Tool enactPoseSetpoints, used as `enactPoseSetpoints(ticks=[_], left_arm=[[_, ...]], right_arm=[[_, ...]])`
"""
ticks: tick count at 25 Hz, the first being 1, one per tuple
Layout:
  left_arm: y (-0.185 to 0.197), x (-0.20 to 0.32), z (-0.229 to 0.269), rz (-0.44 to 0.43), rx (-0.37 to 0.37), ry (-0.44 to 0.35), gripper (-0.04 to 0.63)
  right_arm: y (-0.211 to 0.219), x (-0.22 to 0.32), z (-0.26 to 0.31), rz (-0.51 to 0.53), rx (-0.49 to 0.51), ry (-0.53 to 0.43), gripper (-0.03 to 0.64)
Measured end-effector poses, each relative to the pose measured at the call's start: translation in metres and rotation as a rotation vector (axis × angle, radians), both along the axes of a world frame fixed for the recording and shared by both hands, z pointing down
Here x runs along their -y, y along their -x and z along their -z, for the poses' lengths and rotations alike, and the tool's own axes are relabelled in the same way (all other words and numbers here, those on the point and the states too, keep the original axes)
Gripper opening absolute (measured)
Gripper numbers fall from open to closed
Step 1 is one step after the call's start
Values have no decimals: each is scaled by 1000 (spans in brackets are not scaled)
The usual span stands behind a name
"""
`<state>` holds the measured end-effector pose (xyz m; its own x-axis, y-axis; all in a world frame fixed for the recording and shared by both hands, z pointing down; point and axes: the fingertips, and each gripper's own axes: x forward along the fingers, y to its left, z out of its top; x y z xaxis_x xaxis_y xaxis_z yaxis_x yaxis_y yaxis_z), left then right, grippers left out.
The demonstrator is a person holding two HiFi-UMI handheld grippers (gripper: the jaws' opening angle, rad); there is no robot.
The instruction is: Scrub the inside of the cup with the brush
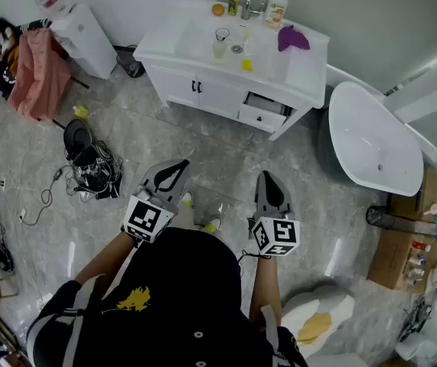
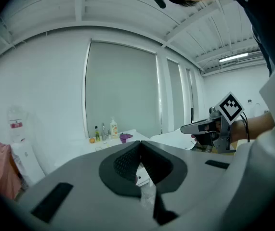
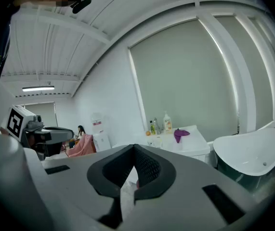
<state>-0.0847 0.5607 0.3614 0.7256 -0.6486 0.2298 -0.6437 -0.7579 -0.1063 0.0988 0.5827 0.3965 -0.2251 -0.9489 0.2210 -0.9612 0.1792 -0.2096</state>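
**Both grippers shut and empty, cup far off on the vanity**

The left gripper [image 1: 180, 167] and the right gripper [image 1: 269, 180] are held side by side in front of the person, each with its jaws pressed together and nothing between them.

The cup [image 1: 220, 44], a clear glass, stands at 12 o'clock on the white vanity [image 1: 164, 52], just left of the basin's drain [image 1: 237, 50] and well apart from both grippers. A small yellow thing [image 1: 246, 64] lies just right of the drain; I cannot tell whether it is the brush.

Along the back of the vanity stand an orange [image 1: 218, 9], a dark bottle [image 1: 234, 2], a tap [image 1: 248, 6] and a pump bottle [image 1: 277, 10], with a purple cloth [image 1: 292, 37] at 1 o'clock. A drawer [image 1: 264, 113] juts out of the vanity's front.

The bathtub [image 1: 375, 140] lies at 2 o'clock. A tangle of cables and black gear [image 1: 92, 170] sits on the floor at 10 o'clock.
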Motion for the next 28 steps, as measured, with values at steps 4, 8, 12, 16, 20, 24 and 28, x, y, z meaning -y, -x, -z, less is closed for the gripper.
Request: enactPoseSetpoints(ticks=[4,8,12,16,20,24,28], left_arm=[[-5,-12,3,12,-79,37,17],[-14,-9,15,7,-82,15,17],[-23,-13,12,13,-99,30,17],[-20,-16,3,12,-43,22,18],[-6,-10,-15,20,34,51,19],[20,13,-36,58,64,100,20],[47,55,-55,100,69,134,66]], right_arm=[[5,-33,13,-1,-14,-13,26],[0,-47,21,-17,-10,-21,26],[-10,-57,23,-31,-22,-30,26],[-4,-54,27,1,-31,-61,26],[14,-41,15,57,-1,-25,26],[30,-17,-1,88,12,17,37],[43,27,-13,96,26,64,118]])
